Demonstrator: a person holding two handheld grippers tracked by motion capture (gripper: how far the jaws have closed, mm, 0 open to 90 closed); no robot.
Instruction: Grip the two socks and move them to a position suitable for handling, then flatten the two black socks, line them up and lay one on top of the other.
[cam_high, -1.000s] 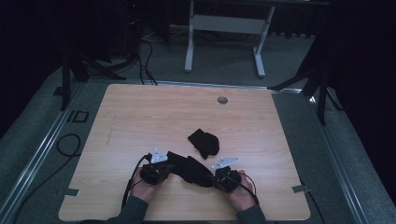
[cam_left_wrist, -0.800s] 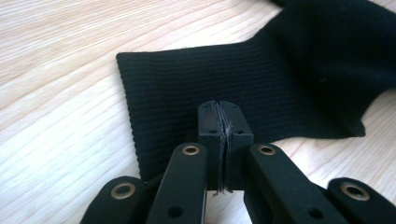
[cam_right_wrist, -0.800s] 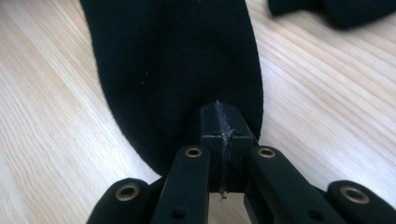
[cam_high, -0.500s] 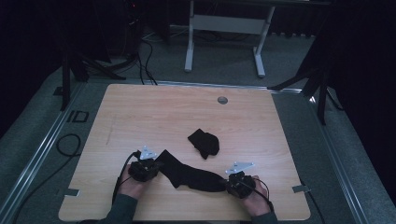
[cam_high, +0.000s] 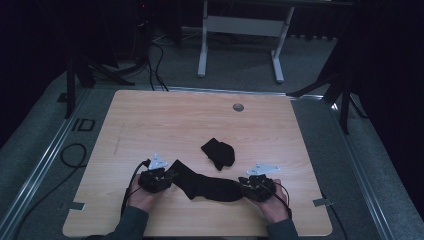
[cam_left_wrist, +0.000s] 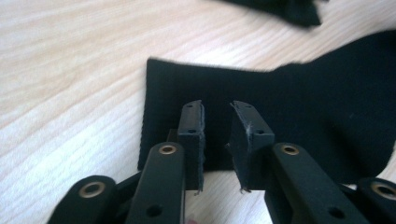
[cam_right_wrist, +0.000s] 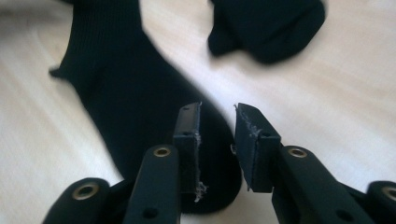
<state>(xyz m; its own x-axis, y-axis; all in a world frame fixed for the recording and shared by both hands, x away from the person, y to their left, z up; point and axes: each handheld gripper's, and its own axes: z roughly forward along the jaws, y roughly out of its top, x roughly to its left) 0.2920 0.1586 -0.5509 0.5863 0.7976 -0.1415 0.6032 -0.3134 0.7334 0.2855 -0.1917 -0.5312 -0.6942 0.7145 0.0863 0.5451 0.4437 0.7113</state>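
- Black knit sock (cam_high: 205, 184) lies stretched flat on the pale wooden desk (cam_high: 165, 120), just released.
- Left gripper (cam_high: 159, 179) and right gripper (cam_high: 256, 187) have just been opening, nothing pinched.
- Next, likely fetch the crumpled black sock (cam_high: 218, 152) nearby.

The only marking that can be read is a pair of dark letters, "ID", on the grey floor strip (cam_high: 82, 125) just beside the left edge of the wooden table (cam_high: 165, 120), near its far left corner. The letters are small and dim in the high view. Nothing else in the pictures carries readable text.
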